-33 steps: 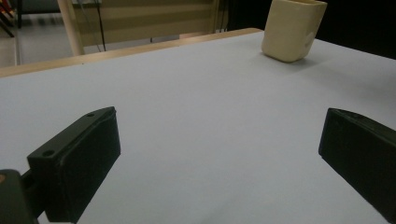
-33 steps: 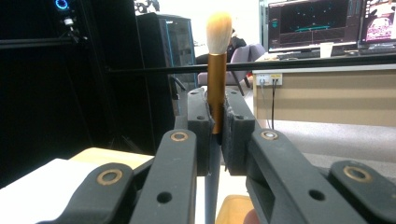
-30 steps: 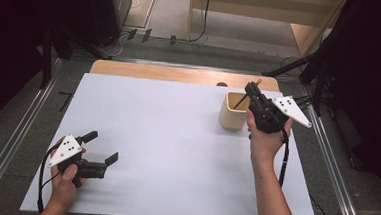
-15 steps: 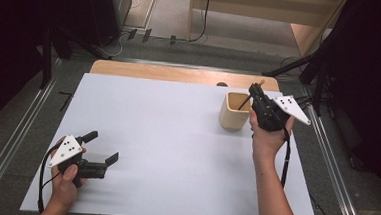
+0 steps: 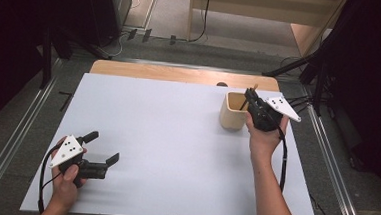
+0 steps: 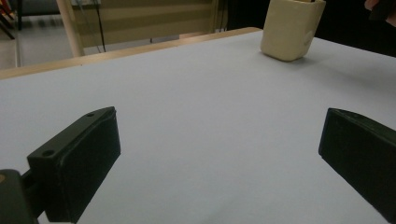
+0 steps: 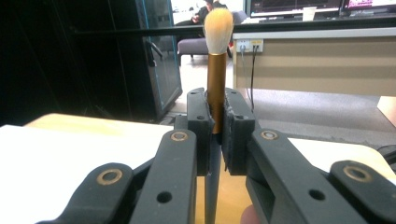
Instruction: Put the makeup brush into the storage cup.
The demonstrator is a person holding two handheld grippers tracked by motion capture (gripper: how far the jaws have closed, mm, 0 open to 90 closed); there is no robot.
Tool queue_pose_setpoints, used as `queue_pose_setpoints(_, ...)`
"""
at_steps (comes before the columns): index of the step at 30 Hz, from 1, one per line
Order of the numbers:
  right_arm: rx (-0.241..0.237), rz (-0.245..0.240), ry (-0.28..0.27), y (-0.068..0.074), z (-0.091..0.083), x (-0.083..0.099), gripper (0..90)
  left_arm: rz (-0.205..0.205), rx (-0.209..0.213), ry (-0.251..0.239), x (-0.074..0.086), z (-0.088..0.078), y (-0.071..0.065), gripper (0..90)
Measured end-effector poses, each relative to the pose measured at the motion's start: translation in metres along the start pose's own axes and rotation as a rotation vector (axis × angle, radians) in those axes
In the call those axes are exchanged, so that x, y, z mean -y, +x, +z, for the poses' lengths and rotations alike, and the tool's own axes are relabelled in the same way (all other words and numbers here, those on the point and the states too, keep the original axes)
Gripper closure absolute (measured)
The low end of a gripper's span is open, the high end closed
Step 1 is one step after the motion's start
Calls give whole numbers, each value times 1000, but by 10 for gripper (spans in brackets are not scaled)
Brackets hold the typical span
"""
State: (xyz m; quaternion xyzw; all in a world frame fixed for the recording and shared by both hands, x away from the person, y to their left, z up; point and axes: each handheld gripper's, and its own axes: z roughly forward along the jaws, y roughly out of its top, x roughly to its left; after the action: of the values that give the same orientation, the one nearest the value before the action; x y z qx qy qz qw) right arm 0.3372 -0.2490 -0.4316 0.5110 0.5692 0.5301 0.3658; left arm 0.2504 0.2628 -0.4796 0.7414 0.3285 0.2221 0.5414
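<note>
A cream cup (image 5: 232, 115) stands at the far right of the white table top (image 5: 177, 131). My right gripper (image 5: 252, 98) hangs just right of the cup's rim, shut on a brush (image 5: 244, 104) whose dark handle slants down into the cup. In the right gripper view the brush (image 7: 218, 28) stands upright between the pads of my right gripper (image 7: 217, 126), with a copper ferrule and white bristles on top. My left gripper (image 5: 103, 147) rests at the table's front left, open with nothing in it. From the left gripper view, the open left gripper (image 6: 219, 149) faces the distant cup (image 6: 292, 28).
A wooden strip (image 5: 180, 73) borders the table's far edge, with a small dark object (image 5: 222, 84) on it. Metal rails (image 5: 325, 161) run along both sides of the table. The right gripper's cable (image 5: 282, 158) trails beside the forearm.
My right hand has sunk with the brush, and the handle's lower end has gone from above the cup's rim down into the cup. The left gripper has stayed put.
</note>
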Motion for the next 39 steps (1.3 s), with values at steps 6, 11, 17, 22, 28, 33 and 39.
queue_pose_setpoints(6, 7, -4, 37, -1, 6, 8, 846, -1, -1, -1, 0, 0, 0, 0)
queue_pose_setpoints(11, 13, -2, 70, -3, 8, 17, 845, 0, 0, 0, 0, 0, 0, 0)
queue_pose_setpoints(17, 22, -4, 101, -5, 11, 24, 845, -3, 1, 0, 0, 1, 0, 0)
queue_pose_setpoints(22, 15, -11, 128, -6, 13, 26, 840, -7, -1, 1, 0, 0, 0, 0)
queue_pose_setpoints(28, 13, 10, 131, -8, 11, 25, 549, -10, -2, -1, 1, 0, 0, 0)
queue_pose_setpoints(33, 41, 18, 134, -7, 2, 20, 115, -14, -3, -6, 1, -1, 1, 0)
queue_pose_setpoints(39, 10, -7, 119, -12, -18, 27, 0, -14, -3, -2, 1, 0, 1, 0)
